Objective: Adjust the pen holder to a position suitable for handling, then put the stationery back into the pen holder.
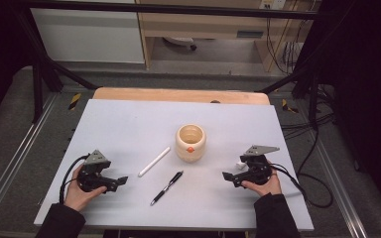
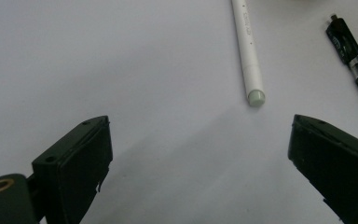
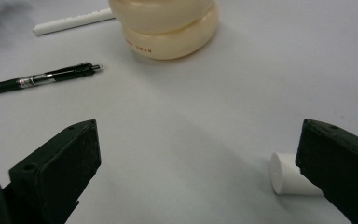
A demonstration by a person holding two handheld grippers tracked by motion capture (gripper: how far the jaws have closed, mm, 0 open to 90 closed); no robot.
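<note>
Nearest the lens in the right gripper view, a small white cylinder [image 3: 291, 179] lay on its side just at the tip of one black finger [image 3: 340, 168], partly behind it, on the grey table [image 3: 205, 121]. The right gripper [image 1: 226, 176] had its jaws spread wide with nothing between them. Ahead of its fingers and well apart stood a cream cup [image 3: 168, 25], with a black pen [image 3: 42, 78] farther off to one side.

The left gripper [image 1: 123, 180] was likewise wide open and gripped nothing. In its own view a white pen [image 2: 248, 51] lay on the table beyond the gap between the jaws, its capped end pointing back toward them, nearer to the finger [image 2: 335, 158] at that view's right. The black pen [image 2: 356, 70] lay just past that same finger.

From above, both pens [image 1: 154, 161] [image 1: 167, 188] lay between the two grippers, the cup [image 1: 190, 143] beyond them.
</note>
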